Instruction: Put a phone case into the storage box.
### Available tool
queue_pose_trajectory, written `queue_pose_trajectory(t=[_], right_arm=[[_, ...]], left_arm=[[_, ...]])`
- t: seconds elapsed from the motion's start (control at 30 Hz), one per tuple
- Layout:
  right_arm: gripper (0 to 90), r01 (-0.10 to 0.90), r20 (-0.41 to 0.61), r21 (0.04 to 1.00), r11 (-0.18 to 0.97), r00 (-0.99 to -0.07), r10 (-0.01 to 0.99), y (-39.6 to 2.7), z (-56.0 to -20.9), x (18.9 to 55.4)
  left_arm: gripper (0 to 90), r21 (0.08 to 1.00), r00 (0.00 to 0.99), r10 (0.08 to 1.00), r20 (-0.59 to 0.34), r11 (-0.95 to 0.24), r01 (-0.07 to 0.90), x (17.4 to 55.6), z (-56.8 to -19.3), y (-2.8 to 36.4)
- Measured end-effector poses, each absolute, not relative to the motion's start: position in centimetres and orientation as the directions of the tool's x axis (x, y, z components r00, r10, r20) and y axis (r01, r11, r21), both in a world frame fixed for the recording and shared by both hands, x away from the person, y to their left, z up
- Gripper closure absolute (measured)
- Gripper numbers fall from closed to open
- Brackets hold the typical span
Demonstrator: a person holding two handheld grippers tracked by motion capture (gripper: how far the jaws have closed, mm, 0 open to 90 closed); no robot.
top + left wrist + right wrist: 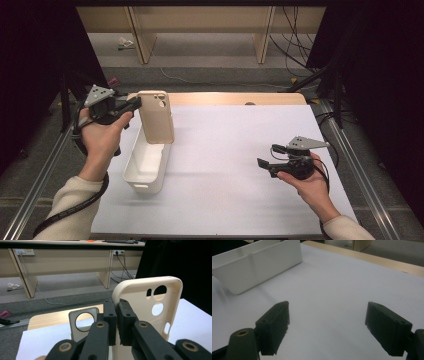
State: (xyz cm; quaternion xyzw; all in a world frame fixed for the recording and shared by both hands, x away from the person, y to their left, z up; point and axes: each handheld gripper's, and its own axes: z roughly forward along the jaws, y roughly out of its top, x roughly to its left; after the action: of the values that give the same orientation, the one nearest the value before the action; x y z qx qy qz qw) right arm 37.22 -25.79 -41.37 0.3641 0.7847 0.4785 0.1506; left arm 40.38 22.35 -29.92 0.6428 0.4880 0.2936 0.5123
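A beige phone case (155, 117) with camera holes hangs upright above the far end of a white bin (146, 164). My left gripper (137, 103) is shut on the case's left edge, coming in from the left. In the left gripper view the black jaws (117, 308) pinch the rim of the case (147, 302) near its top corner. Low behind them, a grey piece with a round hole (83, 320) stands. My right gripper (265, 162) hovers over the white sheet at the right, open with nothing between its jaws (327, 325).
A white sheet (230, 150) covers the wooden table (225, 98). The bin (257, 267) lies to the right gripper's far left. Metal rails run along both table sides. Desks and cables stand on the floor beyond the table.
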Motion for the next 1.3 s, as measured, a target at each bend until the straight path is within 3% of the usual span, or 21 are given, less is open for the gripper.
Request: queue_pose_trajectory(t=[1.3], right_arm=[[21.1, 0.424, 0.111, 0.863, 0.274, -0.689, 0.717, -26.2, -41.3, 37.0]], left_arm=[[85.7, 0.932, 0.295, 0.951, -0.088, -0.026, 0.361, 42.8, -31.3, 23.8]])
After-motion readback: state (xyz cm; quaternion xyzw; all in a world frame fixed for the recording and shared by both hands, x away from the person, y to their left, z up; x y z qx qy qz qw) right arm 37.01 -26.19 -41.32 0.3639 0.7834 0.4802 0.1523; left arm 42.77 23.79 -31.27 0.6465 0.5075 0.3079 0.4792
